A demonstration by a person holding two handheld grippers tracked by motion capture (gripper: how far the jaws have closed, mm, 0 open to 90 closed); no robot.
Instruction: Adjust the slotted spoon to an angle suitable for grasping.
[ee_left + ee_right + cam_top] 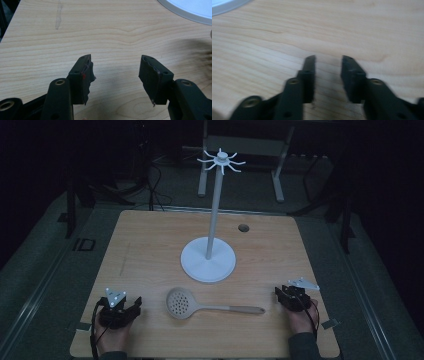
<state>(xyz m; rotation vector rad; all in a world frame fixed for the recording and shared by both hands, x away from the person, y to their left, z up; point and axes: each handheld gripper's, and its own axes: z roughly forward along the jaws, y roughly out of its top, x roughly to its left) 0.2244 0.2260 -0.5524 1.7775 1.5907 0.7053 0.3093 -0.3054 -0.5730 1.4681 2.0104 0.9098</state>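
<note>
Here, in the high view, a wooden surface [150,240] carried a white stand [208,260] near its centre: a round base, a thin upright pole and a ring of hooks at the top. At six o'clock from that base, close by but apart from it, lay a beige slotted spoon [182,303], its perforated bowl toward nine o'clock and its handle running toward three o'clock. A small dark hole [243,227] sat in the surface at about one o'clock from the stand.

The left gripper [134,306] rested at the seven o'clock corner, held by a hand [111,336], near the spoon's bowl but not touching it. In the left gripper view its jaws stood wide apart over bare wood, nothing between them.

The right gripper [280,295] sat at the five o'clock corner, just beyond the handle's tip. In the blurred right gripper view its jaws stood apart with a narrower gap, empty.
</note>
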